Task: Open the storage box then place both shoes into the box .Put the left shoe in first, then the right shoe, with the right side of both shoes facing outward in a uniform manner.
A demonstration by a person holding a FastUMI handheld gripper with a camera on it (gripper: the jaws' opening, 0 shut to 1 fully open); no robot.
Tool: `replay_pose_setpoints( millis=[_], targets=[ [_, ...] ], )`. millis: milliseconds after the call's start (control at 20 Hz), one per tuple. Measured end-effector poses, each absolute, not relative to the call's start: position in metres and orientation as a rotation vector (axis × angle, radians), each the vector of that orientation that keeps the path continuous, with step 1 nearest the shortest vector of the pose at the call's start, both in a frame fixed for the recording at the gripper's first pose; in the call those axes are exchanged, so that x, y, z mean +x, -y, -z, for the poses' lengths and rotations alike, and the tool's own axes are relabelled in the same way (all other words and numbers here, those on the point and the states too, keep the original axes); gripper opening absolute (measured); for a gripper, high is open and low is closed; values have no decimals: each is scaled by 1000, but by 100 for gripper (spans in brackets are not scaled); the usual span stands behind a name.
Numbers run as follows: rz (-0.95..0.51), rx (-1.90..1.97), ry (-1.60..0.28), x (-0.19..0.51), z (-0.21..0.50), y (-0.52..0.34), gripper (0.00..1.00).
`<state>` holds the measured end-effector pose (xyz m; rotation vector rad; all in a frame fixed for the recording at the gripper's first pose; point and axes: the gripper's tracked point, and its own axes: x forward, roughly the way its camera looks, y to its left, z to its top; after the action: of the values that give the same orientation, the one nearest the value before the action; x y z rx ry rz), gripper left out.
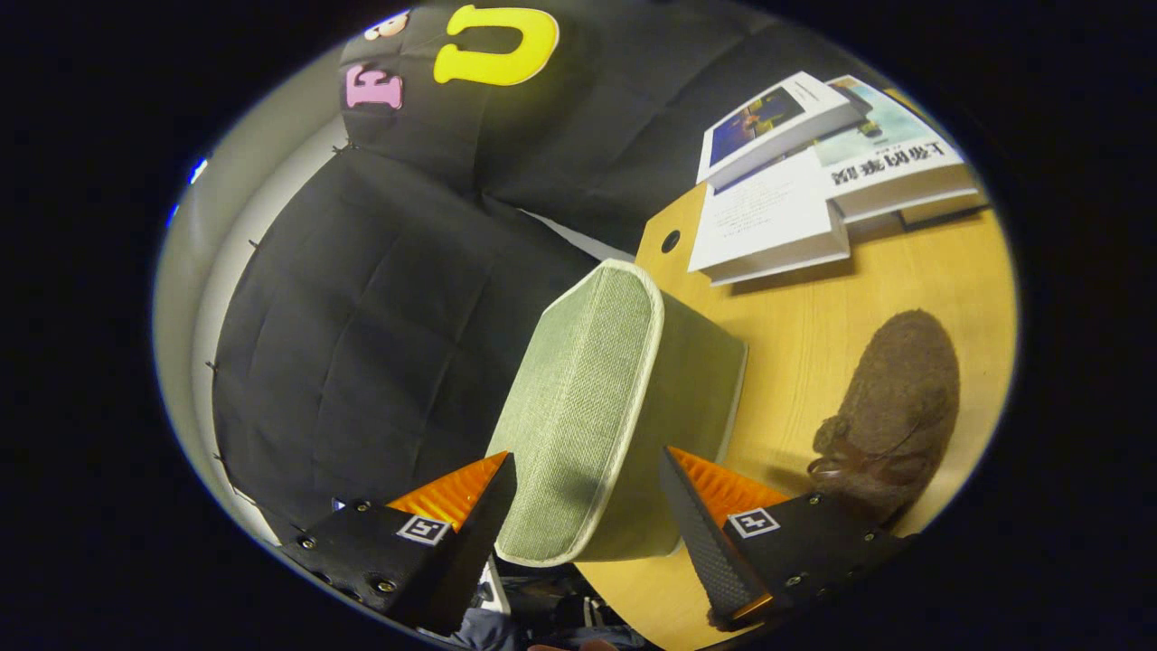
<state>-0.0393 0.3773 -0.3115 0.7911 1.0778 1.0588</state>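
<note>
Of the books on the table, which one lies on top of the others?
The book with the dark picture on its cover, farthest beyond the open claw and the green storage box. It overlaps both neighbours.

1. The gripper has two wedge-shaped fingers that taper to points; their inner faces are ridged, and one edge has a dimpled texture.
2. Each finger sits on a black block; each block carries a small square tag printed in black and white.
3. Small round screws stud the blocks along their edges and corners.
</note>
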Motion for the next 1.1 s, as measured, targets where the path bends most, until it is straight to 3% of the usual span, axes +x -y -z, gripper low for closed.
replay_pose_setpoints(
  millis=[350, 450, 650, 700, 900, 1100],
  targets=[
    [-1076, 1045, -1204, -40, 321, -404, 95],
    [-1071, 1097, -1196, -37, 312, -402, 77],
    [-1048, 1151, -1164, -26, 302, -397, 21],
    [-1035, 1151, -1161, -26, 297, -393, 15],
    [-1031, 1112, -1149, -23, 280, -394, 1],
    [-1051, 1075, -1111, -22, 249, -399, 1]
  ],
)
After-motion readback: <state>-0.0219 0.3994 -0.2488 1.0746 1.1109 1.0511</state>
